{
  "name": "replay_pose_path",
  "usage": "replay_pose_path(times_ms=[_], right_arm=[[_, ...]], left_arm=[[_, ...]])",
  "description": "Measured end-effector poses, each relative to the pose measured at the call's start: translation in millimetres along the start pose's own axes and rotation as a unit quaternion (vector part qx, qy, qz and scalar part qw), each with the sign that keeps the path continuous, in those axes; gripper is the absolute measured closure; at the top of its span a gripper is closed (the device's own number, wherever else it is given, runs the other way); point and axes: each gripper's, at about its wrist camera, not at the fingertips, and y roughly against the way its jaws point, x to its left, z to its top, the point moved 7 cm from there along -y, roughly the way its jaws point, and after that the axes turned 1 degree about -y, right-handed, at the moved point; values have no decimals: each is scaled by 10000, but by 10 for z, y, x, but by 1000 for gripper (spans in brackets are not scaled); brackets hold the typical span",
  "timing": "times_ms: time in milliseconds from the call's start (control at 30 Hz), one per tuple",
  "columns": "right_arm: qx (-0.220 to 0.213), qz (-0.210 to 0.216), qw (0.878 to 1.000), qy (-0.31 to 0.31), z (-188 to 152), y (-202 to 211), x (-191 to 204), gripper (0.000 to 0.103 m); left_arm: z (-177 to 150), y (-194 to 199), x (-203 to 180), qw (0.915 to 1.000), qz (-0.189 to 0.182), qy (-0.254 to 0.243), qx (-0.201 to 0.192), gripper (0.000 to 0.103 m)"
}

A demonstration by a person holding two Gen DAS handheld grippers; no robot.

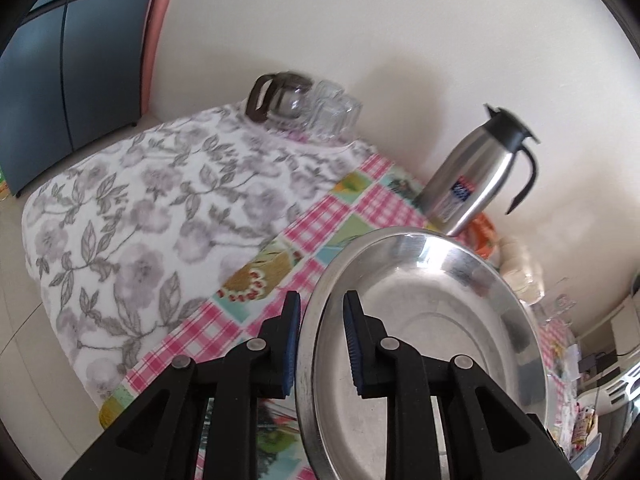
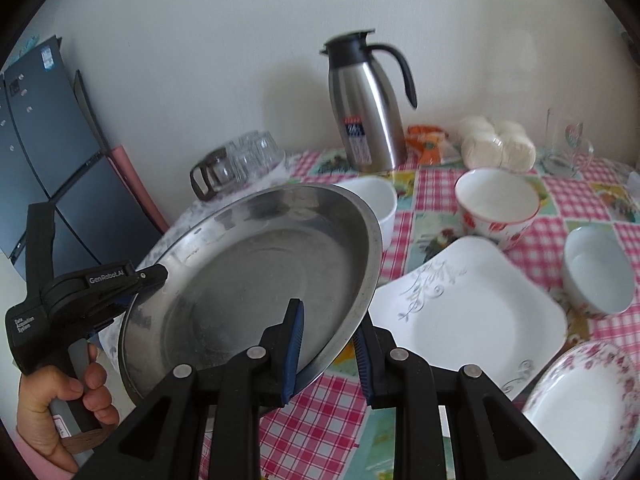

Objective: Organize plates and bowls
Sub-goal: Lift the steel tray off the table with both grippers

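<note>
A wide steel plate (image 2: 256,280) is held clear of the tabletop (image 2: 320,412) by both grippers at once, tilted so that its hollow faces the cameras. The left gripper (image 1: 322,344) has its fingers clamped on the plate's left rim, one blue pad (image 1: 294,344) outside and one inside the rim; seen from the right wrist view, that same gripper (image 2: 156,276) is carried by a hand (image 2: 56,408) at the lower left. The right gripper (image 2: 330,360) grips the opposite rim, its fingers likewise closed on the thin metal edge. Two opposed grips suit so broad and shallow a dish, since a single pinch at one edge would probably let it swing. On the checked cloth to the right lie the remaining dishes: a square white plate (image 2: 472,312), a floral-rimmed plate (image 2: 588,412), a red-patterned bowl (image 2: 496,208), a small pale bowl (image 2: 600,272) and a white bowl (image 2: 376,204) partly hidden behind the steel plate. A steel jug (image 2: 364,108) and upturned glasses (image 2: 248,156) stand by the wall, out of the working area. The flowered towel (image 1: 140,208) on the left appears free, a likely setting-down place.
</note>
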Motion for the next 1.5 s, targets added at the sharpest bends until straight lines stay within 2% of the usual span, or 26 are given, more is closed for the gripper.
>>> replay_pose_path(times_ms=[300, 700, 933, 1167, 1500], right_arm=[[-384, -46, 9991, -200, 187, 356, -284, 77], [-931, -483, 9935, -443, 384, 830, -929, 77], [-1049, -710, 9898, -657, 396, 995, -1303, 77], [-977, -984, 9874, -763, 349, 992, -1593, 76], [-271, -1194, 9911, -517, 102, 559, -1601, 76]], left_arm=[[-65, 208, -485, 9986, -352, -364, -168, 80], [-337, 285, -1328, 9925, -840, -886, -101, 80], [-549, 232, -1701, 9890, -1076, -1012, 89, 80], [-719, 48, -1871, 9881, -1016, -1113, 317, 80], [-864, -286, -1597, 9908, -499, -1046, 703, 80]])
